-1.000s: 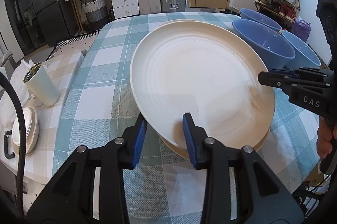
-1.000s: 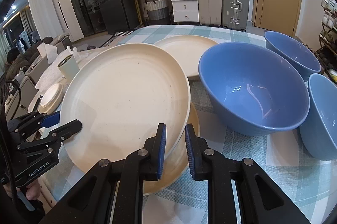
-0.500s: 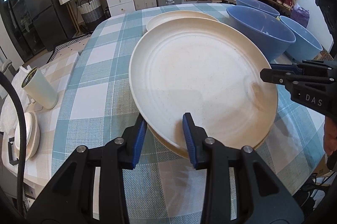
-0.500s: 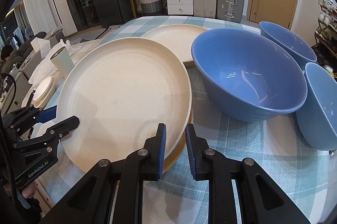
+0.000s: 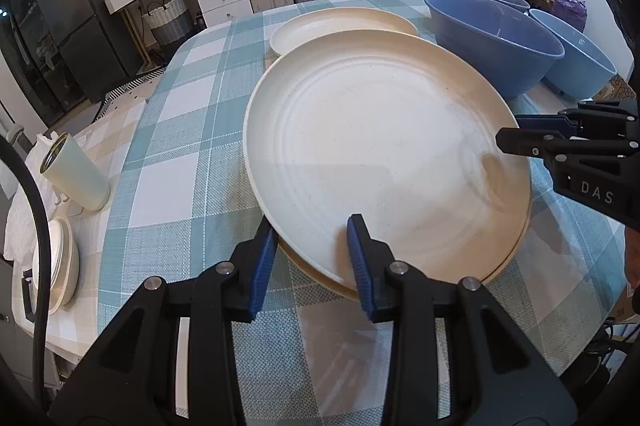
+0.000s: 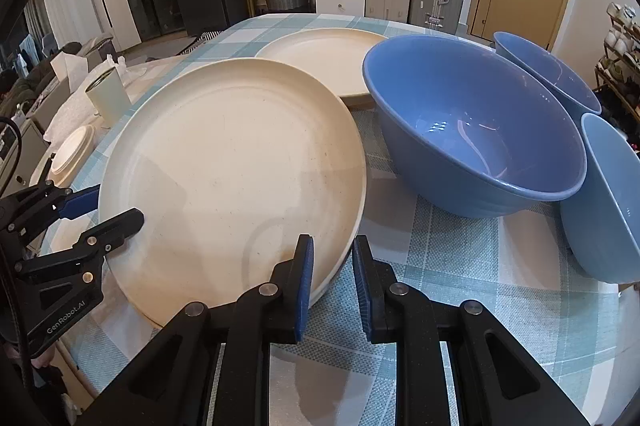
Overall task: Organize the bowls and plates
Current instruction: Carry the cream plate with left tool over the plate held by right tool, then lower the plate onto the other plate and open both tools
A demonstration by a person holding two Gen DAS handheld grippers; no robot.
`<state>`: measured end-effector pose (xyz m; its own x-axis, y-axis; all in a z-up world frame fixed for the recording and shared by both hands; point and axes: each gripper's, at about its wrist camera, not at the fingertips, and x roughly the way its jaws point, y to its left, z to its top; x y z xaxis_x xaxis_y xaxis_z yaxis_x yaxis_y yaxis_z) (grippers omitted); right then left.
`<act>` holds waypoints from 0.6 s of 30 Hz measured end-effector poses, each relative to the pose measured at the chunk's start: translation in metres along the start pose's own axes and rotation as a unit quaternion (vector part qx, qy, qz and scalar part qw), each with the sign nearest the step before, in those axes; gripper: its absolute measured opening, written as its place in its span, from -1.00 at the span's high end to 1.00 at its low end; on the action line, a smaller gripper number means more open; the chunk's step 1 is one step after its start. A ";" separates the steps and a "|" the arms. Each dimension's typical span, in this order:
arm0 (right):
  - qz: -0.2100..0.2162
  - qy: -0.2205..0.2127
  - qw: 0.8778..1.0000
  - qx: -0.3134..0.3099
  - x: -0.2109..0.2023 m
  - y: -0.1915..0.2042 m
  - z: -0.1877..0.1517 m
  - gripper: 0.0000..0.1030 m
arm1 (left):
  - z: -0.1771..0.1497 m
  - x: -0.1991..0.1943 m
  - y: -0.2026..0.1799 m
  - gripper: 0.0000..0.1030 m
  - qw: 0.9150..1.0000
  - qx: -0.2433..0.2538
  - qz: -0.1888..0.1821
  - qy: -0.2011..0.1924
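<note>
Both claws were clamped on the rim of the same large cream plate [image 5: 384, 162], which sat just above a second cream plate [image 5: 320, 276] on the checked counter [image 5: 180, 162]. The left claw [image 5: 312, 258] gripped the plate's near edge in its own view, one blue pad under the rim and one on top; the right claw [image 6: 331, 278] pinched the opposite edge, its pads drawn close around the thin rim. The left wrist view showed the lower plate as a thin tan crescent peeking out beneath the held plate's near edge, and it showed the right claw [image 5: 520, 134] reaching in from the side of the plate toward the bowls. The right wrist view showed instead the left claw [image 6: 108, 214] biting the plate's far side, and it looked fully into the large blue bowl [image 6: 472, 130] standing just beside the plate, whose inside the left view caught only partly. A third cream plate [image 6: 320, 62] lay behind the held plate, its edge partly hidden by plate and bowl. Two more blue bowls [image 6: 544, 70] [image 6: 604, 202] stood beyond the large bowl, away from the plate. On the plate's other side, off the checked cloth, stood a pale tumbler [image 5: 76, 174] and a stack of small dishes [image 5: 60, 262].
</note>
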<state>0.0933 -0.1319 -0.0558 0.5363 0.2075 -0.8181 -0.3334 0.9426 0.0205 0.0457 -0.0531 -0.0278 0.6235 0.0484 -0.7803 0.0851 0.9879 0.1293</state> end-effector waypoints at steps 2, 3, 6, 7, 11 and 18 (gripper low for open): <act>-0.001 0.001 1.000 -0.001 0.001 0.000 0.000 0.61 | -0.001 0.001 0.000 0.37 1.000 0.003 0.003 0.000; -0.001 0.001 1.000 -0.001 0.001 0.000 -0.001 0.61 | -0.001 0.002 0.000 0.36 1.000 0.005 0.004 0.000; 0.000 0.001 1.000 -0.001 0.001 0.000 0.000 0.61 | -0.002 0.003 -0.003 0.30 1.000 0.010 0.005 0.000; 0.001 0.001 1.000 -0.001 0.002 0.000 0.000 0.61 | -0.002 0.004 -0.003 0.29 1.000 0.011 0.006 0.000; 0.007 -0.004 1.000 0.001 0.000 -0.001 -0.001 0.61 | -0.002 0.005 -0.002 0.19 1.000 0.010 0.003 0.003; 0.014 -0.011 1.000 0.000 -0.002 -0.002 -0.001 0.56 | -0.002 0.008 0.007 -0.02 1.000 -0.015 -0.019 0.007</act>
<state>0.0919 -0.1345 -0.0550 0.5431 0.2399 -0.8047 -0.3486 0.9363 0.0439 0.0499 -0.0458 -0.0347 0.6087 0.0126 -0.7933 0.0855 0.9930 0.0814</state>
